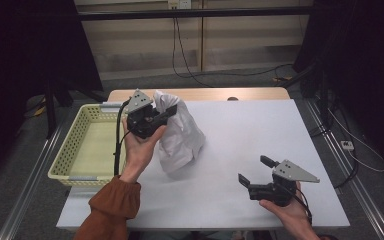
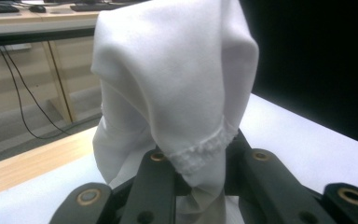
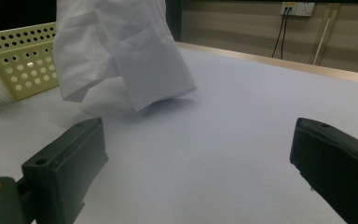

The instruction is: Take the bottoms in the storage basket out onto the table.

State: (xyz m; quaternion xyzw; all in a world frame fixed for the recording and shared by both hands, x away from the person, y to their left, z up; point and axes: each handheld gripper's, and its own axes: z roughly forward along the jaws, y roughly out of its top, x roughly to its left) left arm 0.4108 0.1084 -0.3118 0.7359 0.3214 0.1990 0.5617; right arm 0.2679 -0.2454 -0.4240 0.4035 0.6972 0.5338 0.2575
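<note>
A white cloth [image 1: 180, 135] is held up by the left tongs [image 1: 166, 116], which are closed on a bunched upper part of it. In the left gripper view the hemmed edge of the cloth [image 2: 177, 93] is seen pinched between the two black jaws, with the fabric rising above them in a rounded fold. The rest of the cloth hangs down from the grip; in the high view its lower end is seen near the white desk [image 1: 250, 145], and in the right gripper view the hanging cloth [image 3: 121, 51] appears with a shadow on the desk [image 3: 223, 140] beneath it, though whether it touches the surface cannot be told.

The left tongs are raised in the left hand [image 1: 141, 150], whose arm is covered by a rust-brown sleeve [image 1: 111, 205]. Just to the left of the cloth, a pale yellow perforated basket [image 1: 67, 150] stands at the desk's left edge.

The right tongs [image 1: 256, 172] are held low at the near right of the desk by the right hand [image 1: 290, 212], well apart from the cloth. Their jaws are spread wide with nothing between them.
</note>
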